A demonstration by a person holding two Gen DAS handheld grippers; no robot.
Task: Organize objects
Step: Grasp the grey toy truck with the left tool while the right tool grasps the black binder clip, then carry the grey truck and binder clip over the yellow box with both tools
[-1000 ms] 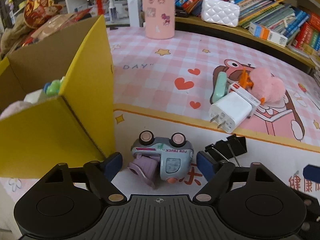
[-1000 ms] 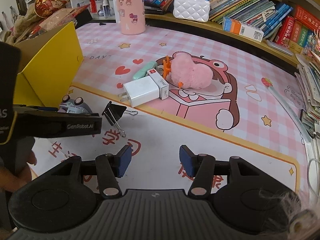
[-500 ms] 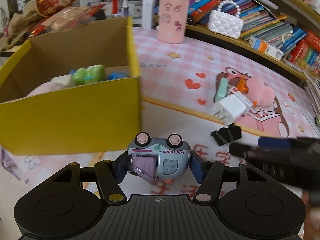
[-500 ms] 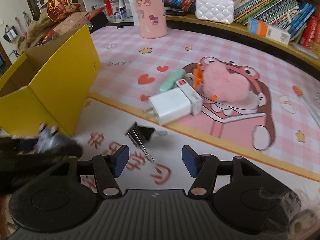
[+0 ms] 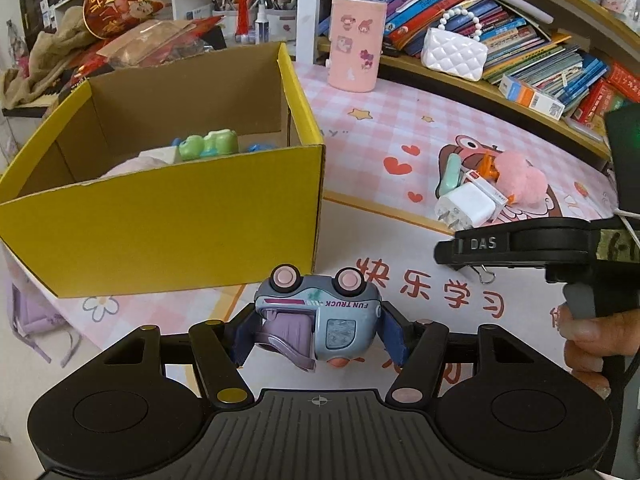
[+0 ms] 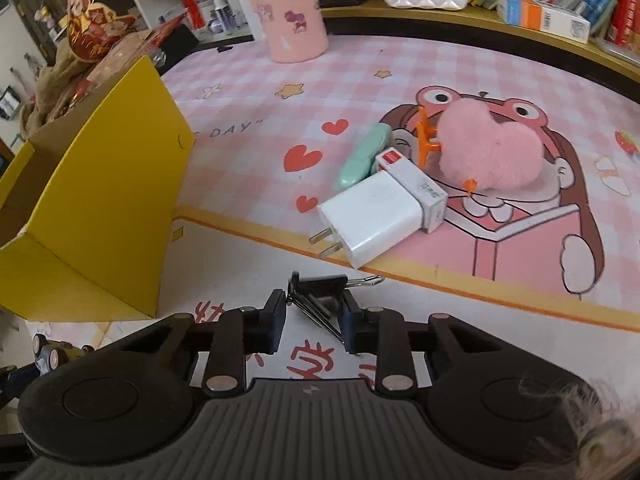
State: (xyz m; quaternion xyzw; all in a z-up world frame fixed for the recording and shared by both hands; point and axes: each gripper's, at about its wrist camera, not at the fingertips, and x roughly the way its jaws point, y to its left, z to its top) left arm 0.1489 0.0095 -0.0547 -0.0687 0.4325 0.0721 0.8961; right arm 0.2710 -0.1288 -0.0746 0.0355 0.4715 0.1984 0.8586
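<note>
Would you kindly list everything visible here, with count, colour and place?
Toy truck: one, grey-blue, upside down between left hand-held gripper's fingers.
Cardboard box: one, yellow, left, toys inside.
Binder clip: one, black, between right hand-held gripper's fingers.
Charger plug: one, white, mat centre.
Small carton: one, white with red end, behind plug.
Plush heart: one, pink, right of carton.
Oval case: one, mint, left of carton.
Cylinder holder: one, pink, far edge.
Quilted purse: one, white, shelf.
Left hand-held gripper: black.
Right hand-held gripper: black.

Left hand-held gripper (image 5: 316, 330) clamped shut; right hand-held gripper (image 6: 313, 320) narrowly parted.
</note>
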